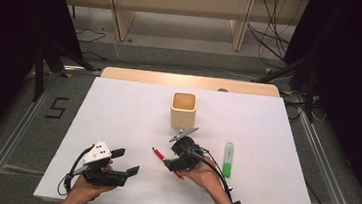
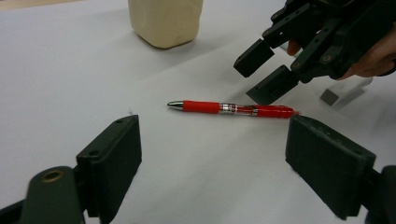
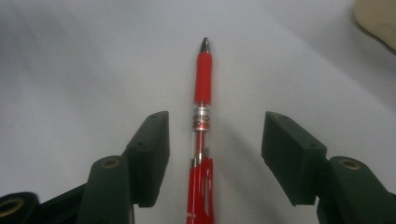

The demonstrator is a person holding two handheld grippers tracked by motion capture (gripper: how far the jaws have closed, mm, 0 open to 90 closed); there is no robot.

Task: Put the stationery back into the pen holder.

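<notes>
On the white table point(image 1: 117, 116) a red pen point(image 1: 160, 154) lies flat just below the middle, and the right gripper point(image 1: 169, 164) is set over its rear half, so that from the high view the bare part of the pen sticks out of the gripper towards ten o'clock. In the right gripper view the pen point(image 3: 202, 116) runs straight up towards twelve o'clock between the two black jaws, tip away from the camera; the jaws are spread on either side of it with a clear gap to each pad, so nothing is grasped. The left gripper point(image 1: 125, 161) rests at about nine o'clock from the pen, near it, with its jaws released and wide apart around bare table. From the left gripper view the pen point(image 2: 233, 108) lies crosswise, tip at nine o'clock. A beige cup point(image 1: 183, 110) stands upright at twelve o'clock from the pen, and a green marker point(image 1: 228, 159) lies at three o'clock.
</notes>
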